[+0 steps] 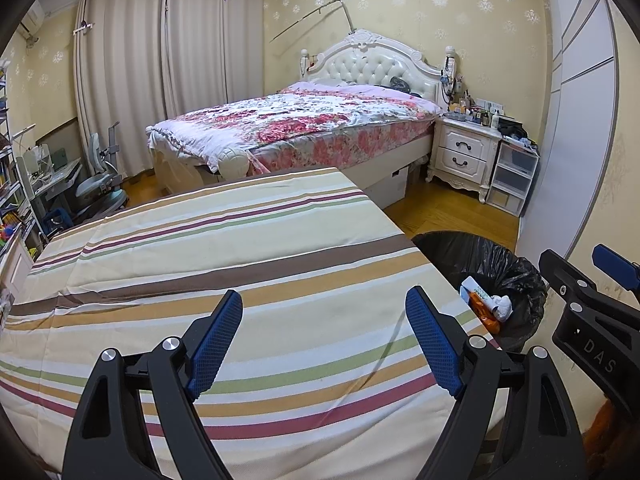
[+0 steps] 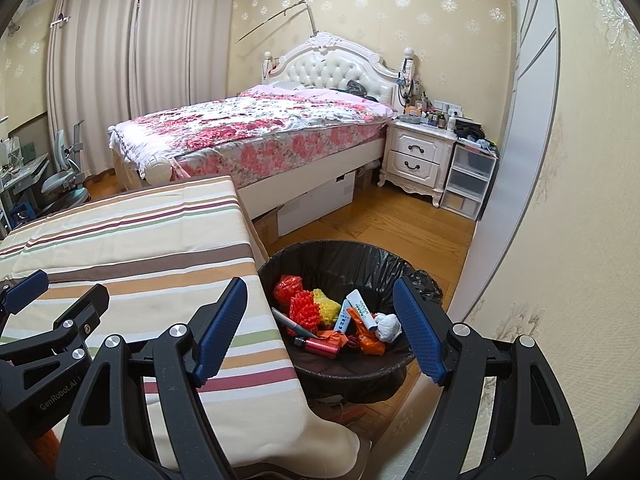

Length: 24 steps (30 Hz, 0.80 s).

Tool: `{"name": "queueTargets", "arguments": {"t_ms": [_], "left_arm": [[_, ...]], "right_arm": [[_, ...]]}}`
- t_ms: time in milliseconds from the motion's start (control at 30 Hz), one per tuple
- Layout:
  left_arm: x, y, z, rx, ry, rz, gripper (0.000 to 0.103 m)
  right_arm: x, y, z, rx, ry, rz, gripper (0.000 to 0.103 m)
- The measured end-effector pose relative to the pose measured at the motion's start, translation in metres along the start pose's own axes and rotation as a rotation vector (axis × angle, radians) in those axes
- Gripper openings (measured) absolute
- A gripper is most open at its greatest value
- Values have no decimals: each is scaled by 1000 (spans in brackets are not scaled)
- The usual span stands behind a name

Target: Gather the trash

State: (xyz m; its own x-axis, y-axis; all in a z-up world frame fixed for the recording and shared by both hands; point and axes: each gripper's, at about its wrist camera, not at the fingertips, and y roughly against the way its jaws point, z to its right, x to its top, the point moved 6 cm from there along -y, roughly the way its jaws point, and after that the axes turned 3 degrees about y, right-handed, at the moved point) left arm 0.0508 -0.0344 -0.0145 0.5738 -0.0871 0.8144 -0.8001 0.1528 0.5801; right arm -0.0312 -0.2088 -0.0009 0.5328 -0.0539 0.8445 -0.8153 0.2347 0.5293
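A trash bin point(image 2: 320, 370) lined with a black bag stands on the floor at the right edge of the striped table point(image 2: 140, 248). Inside lie red and yellow crumpled pieces point(image 2: 306, 306), a white tube point(image 2: 362, 308), an orange wrapper point(image 2: 370, 342), a red cylinder point(image 2: 320, 346) and a white wad point(image 2: 388, 326). My right gripper point(image 2: 320, 328) is open and empty, above the bin's near rim. My left gripper point(image 1: 324, 340) is open and empty over the striped cloth point(image 1: 200, 264). The bin point(image 1: 500, 276) shows at right in the left wrist view.
A bed point(image 2: 256, 132) with a floral cover stands behind the table. A white nightstand point(image 2: 416, 160) and plastic drawers point(image 2: 468, 180) stand to its right. A wall point(image 2: 560, 240) runs close on the right. A desk and chair point(image 1: 96, 184) stand at far left.
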Motion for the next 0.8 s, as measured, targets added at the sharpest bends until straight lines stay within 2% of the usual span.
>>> {"name": "queueTargets", "arguments": {"t_ms": [800], "left_arm": [[-8,-3,-2,-3,10,8,82]], "right_arm": [[-1,3,-3,2,4,-2,74]]}}
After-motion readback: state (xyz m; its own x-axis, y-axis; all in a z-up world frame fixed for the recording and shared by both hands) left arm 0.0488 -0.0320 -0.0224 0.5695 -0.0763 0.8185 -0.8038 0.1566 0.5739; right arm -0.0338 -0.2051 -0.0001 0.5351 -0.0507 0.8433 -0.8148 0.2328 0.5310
